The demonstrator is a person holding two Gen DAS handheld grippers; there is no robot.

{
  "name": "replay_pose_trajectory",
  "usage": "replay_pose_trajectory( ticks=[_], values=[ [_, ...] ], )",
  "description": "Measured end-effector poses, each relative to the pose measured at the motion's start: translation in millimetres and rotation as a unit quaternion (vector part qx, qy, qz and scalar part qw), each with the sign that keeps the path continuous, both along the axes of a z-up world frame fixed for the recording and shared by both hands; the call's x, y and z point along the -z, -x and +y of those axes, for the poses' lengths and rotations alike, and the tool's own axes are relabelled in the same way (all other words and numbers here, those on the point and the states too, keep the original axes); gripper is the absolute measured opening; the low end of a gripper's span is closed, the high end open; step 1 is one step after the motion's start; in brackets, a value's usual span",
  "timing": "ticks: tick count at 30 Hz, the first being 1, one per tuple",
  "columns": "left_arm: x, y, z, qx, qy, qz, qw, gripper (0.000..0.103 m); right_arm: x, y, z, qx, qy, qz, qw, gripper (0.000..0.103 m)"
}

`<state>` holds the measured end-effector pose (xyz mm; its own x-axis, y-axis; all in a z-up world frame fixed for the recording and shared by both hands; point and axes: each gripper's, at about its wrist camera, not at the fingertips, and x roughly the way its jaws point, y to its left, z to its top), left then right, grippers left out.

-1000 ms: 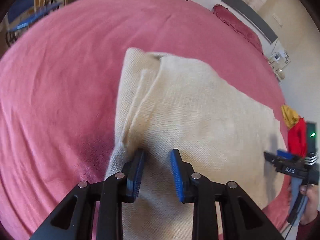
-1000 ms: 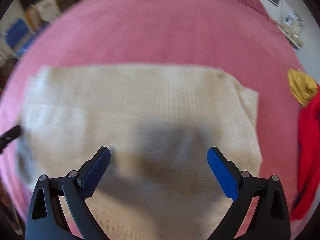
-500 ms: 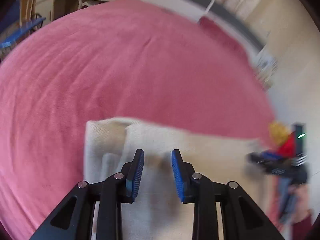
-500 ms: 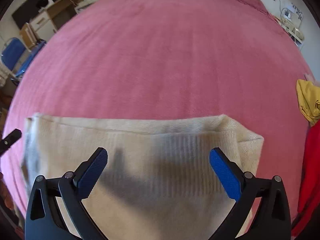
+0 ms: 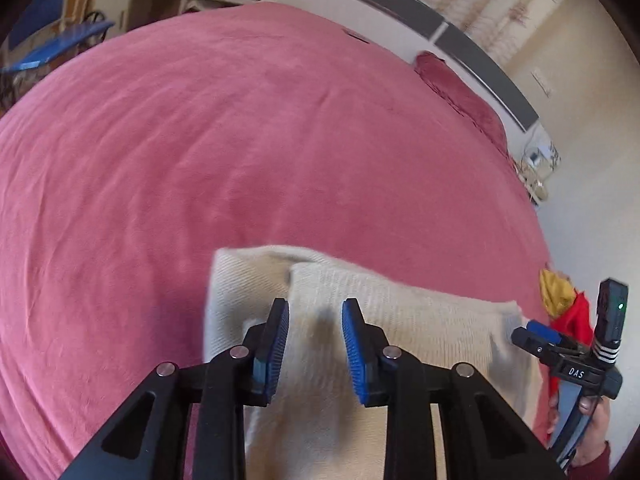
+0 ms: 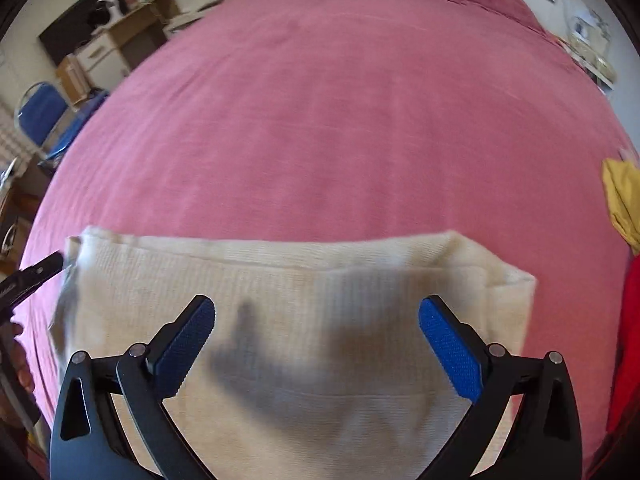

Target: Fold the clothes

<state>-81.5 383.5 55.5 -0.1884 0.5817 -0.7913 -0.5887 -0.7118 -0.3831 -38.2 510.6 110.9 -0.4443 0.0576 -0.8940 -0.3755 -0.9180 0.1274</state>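
Observation:
A cream knitted garment (image 5: 408, 320) lies folded flat on the pink bedspread (image 5: 240, 140), its folded edge facing away from me. My left gripper (image 5: 315, 308) hovers over the garment's left end, its blue pads a narrow gap apart with nothing between them. Seen from the right wrist, the same garment (image 6: 304, 280) fills the lower middle. My right gripper (image 6: 316, 316) stands wide open above it and casts a shadow on the knit. The right gripper (image 5: 560, 348) also shows at the garment's right end, held by a hand.
A yellow garment (image 6: 622, 200) and a red one (image 6: 628, 340) lie at the bed's right edge. A pink pillow (image 5: 460, 92) rests at the headboard. A blue chair (image 6: 40, 116) and a desk (image 6: 120, 40) stand beyond the bed's left side.
Both views have drawn back and tilted up, so the cream garment sits lower in frame and more bedspread shows. Neither gripper's opening has changed.

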Motion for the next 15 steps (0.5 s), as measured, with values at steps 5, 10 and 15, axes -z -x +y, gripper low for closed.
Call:
replay_pose_trajectory(
  ticks=[5, 10, 15],
  values=[
    [29.6, 1.1, 23.2, 0.012, 0.125, 0.028, 0.9918, 0.029, 42.7, 42.0, -14.3, -0.019, -0.040, -0.084, 0.995, 0.103],
    [5.2, 1.1, -1.8, -0.023, 0.052, 0.020, 0.9982, 0.028, 28.4, 38.3, 4.0, 0.013, 0.006, -0.035, 0.999, 0.103],
    [-11.7, -25.7, 13.1, 0.017, 0.023, 0.050, 0.9984, 0.029, 18.0, 31.8, 43.9, 0.058, 0.033, -0.006, 0.998, 0.103]
  ],
)
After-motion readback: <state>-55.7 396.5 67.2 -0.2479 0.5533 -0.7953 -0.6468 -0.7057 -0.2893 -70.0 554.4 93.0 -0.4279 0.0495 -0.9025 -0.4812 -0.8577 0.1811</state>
